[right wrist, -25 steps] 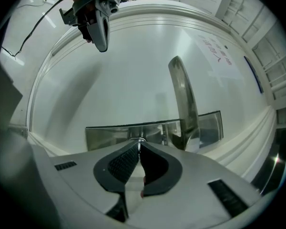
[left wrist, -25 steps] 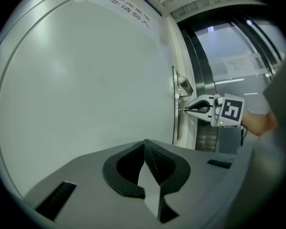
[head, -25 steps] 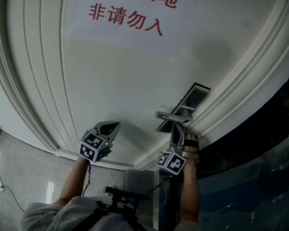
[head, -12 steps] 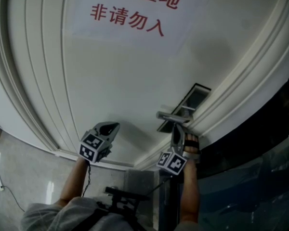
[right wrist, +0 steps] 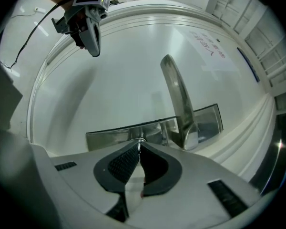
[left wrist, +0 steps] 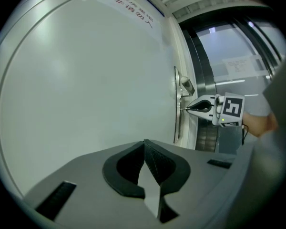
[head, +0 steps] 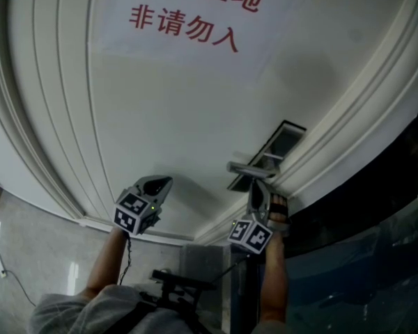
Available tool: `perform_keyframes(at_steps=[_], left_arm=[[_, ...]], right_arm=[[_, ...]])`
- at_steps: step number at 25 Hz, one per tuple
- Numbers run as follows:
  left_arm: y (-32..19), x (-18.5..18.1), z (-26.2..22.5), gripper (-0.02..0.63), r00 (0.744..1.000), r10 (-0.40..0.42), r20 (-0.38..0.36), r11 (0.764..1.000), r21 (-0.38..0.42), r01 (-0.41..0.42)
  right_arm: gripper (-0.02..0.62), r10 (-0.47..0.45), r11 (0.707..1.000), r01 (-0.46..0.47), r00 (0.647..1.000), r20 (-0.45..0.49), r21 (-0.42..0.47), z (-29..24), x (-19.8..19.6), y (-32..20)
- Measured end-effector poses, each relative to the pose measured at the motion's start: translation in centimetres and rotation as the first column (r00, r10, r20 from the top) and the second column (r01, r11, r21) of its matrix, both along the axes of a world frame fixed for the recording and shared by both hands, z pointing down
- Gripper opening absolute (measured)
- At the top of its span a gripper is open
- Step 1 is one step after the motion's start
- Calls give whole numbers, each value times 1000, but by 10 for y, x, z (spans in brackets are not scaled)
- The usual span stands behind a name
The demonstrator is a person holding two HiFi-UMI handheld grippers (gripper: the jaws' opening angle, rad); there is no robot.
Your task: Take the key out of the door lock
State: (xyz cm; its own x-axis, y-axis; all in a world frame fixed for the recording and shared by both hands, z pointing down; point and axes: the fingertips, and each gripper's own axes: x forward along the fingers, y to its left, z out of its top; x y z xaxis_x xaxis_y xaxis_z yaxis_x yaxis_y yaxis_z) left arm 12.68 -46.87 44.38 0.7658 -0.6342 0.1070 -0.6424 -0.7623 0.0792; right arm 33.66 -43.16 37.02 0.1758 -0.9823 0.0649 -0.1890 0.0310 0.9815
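Observation:
A white door (head: 167,117) carries a silver lock plate (right wrist: 109,133) with a lever handle (right wrist: 177,99). My right gripper (right wrist: 139,143) points straight at the plate below the handle, shut on the small metal key (right wrist: 141,140) that sticks out of the lock. In the left gripper view, the right gripper (left wrist: 188,109) touches the plate's edge (left wrist: 175,104) with its tips. My left gripper (left wrist: 144,145) hangs to the left, away from the lock and close to the bare door face. It is shut with nothing between its jaws. The head view shows the left gripper (head: 160,184) and the right gripper (head: 256,188) side by side.
A paper sign with red characters (head: 188,19) is stuck higher up on the door. Ridged white moulding (head: 348,110) frames the door on the handle side, with dark glass (head: 376,256) beyond it. A black cable (right wrist: 28,32) trails from the left gripper.
The right gripper has rolled slightly about its own axis at the lock; its marker cube sits a little differently. The left gripper has not moved.

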Motion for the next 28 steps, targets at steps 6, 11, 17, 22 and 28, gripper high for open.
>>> perform_keyframes(at_steps=[6,11,17,22,28], left_arm=[[-2,-2,2,-8,1000,8,9,1000,-6,-8],[-3,-4,2,-8,1000,9,11,1000,-5,-9],[-4,-3,2,-8,1000,15,7,1000,-8,-15],[-3,-3,2,-8,1000,18,6,1000,-6,-18],[-3,-6,3,-8,1000,18,10,1000,-9,-18]], right_arm=[[20,4,1000,-4,1000,5,11,0,0,0],[20,11,1000,-11,1000,-18,1,1,1,0],[20,17,1000,-17,999,-44,-5,1,1,-1],[20,28,1000,-28,998,-62,-7,1,1,0],[20,33,999,-34,993,-113,-8,1,0,0]])
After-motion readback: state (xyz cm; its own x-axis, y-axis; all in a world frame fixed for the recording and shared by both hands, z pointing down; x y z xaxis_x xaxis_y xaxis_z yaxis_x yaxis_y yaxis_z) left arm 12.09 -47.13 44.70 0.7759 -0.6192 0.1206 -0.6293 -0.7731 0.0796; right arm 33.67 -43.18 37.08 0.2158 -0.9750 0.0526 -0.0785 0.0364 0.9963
